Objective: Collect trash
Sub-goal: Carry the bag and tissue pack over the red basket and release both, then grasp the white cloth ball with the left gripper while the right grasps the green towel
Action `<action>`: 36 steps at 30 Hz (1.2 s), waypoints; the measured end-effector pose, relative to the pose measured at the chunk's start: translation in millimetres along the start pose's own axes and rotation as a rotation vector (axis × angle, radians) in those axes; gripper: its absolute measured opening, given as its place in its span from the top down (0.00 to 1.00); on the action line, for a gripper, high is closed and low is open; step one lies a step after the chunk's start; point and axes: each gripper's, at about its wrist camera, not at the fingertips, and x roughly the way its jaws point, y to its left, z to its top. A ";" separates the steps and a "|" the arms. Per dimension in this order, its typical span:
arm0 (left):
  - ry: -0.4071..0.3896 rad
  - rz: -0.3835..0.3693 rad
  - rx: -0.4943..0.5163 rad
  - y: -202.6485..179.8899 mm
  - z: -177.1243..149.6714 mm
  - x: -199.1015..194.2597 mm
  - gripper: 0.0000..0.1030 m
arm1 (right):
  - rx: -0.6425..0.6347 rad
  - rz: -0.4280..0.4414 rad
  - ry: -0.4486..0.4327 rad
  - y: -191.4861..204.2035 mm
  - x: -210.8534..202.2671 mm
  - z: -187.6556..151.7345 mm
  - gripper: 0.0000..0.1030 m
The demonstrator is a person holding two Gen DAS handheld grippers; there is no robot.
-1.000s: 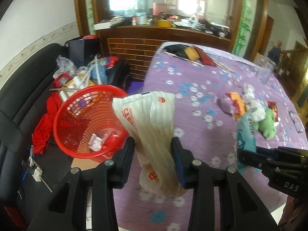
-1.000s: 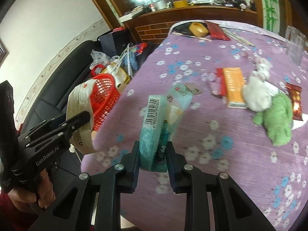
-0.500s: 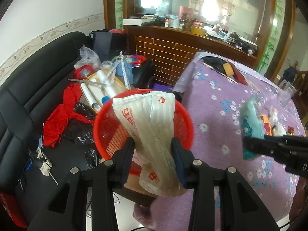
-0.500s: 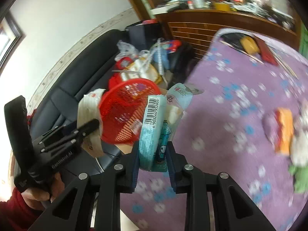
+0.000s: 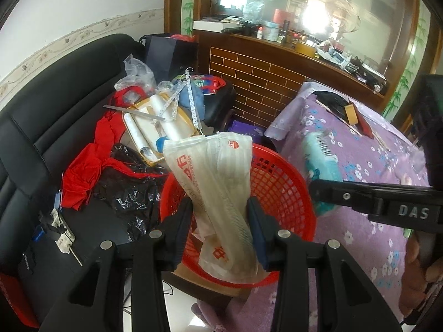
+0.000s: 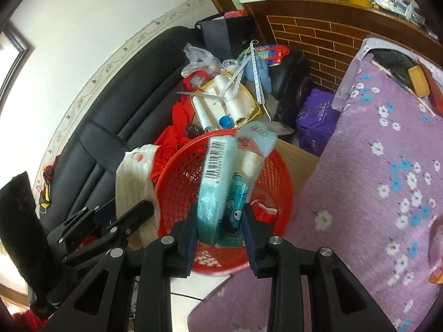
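My left gripper (image 5: 220, 218) is shut on a white plastic bag with red print (image 5: 216, 182) and holds it over the red mesh basket (image 5: 279, 193). My right gripper (image 6: 220, 221) is shut on a teal tissue packet with a barcode (image 6: 218, 182), also over the red basket (image 6: 177, 182). The teal packet shows in the left wrist view (image 5: 321, 166) at the basket's right rim. The white bag shows in the right wrist view (image 6: 133, 177) at the basket's left rim. Some scraps lie inside the basket.
The basket stands beside the table with the purple flowered cloth (image 6: 387, 193). A black sofa (image 5: 55, 116) holds red cloth (image 5: 83, 177), a black bag, a yellow tray with white rolls (image 5: 155, 132) and other clutter. A brick-faced counter (image 5: 265, 83) stands behind.
Both grippers have swung left off the table and now hold their items over the red basket. Both stay shut on the same items.
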 end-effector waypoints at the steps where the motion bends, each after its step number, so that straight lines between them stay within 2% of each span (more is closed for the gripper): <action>1: -0.003 0.001 0.002 0.0 1.5 1.3 0.62 | 0.002 -0.003 0.004 -0.2 4.1 2.2 0.66; 3: -0.002 -0.001 0.009 -0.2 3.2 3.6 0.57 | 0.004 -0.002 0.007 -0.1 10.3 4.9 0.66; 4: 0.002 0.006 0.008 0.1 4.4 4.9 0.49 | 0.008 -0.003 0.007 -0.3 11.8 6.0 0.61; 6: -0.006 0.011 -0.009 3.1 4.9 3.9 0.40 | 0.022 -0.014 -0.007 -2.1 8.5 6.4 0.59; 10: -0.008 -0.002 -0.016 2.7 3.9 1.2 0.39 | 0.046 -0.028 -0.039 -10.1 -9.5 0.1 0.57; 13: -0.013 -0.022 -0.005 -7.4 0.6 -4.0 0.39 | 0.074 -0.045 -0.059 -22.0 -29.0 -17.4 0.51; 16: -0.025 -0.051 0.042 -31.1 -8.6 -10.2 0.39 | 0.115 -0.079 -0.080 -42.5 -51.9 -44.5 0.48; 27: -0.001 -0.191 0.239 -158.1 -51.7 -27.6 0.39 | 0.340 -0.212 -0.173 -154.4 -149.7 -139.2 0.48; 30: 0.014 -0.228 0.259 -189.4 -59.8 -33.1 0.39 | 0.366 -0.282 -0.207 -184.9 -186.7 -166.8 0.47; 32: 0.029 -0.250 0.272 -211.1 -66.5 -36.2 0.39 | 0.382 -0.333 -0.230 -202.8 -207.4 -182.2 0.41; 36: 0.056 -0.275 0.283 -240.0 -75.1 -40.6 0.39 | 0.389 -0.444 -0.241 -240.9 -233.0 -200.5 0.39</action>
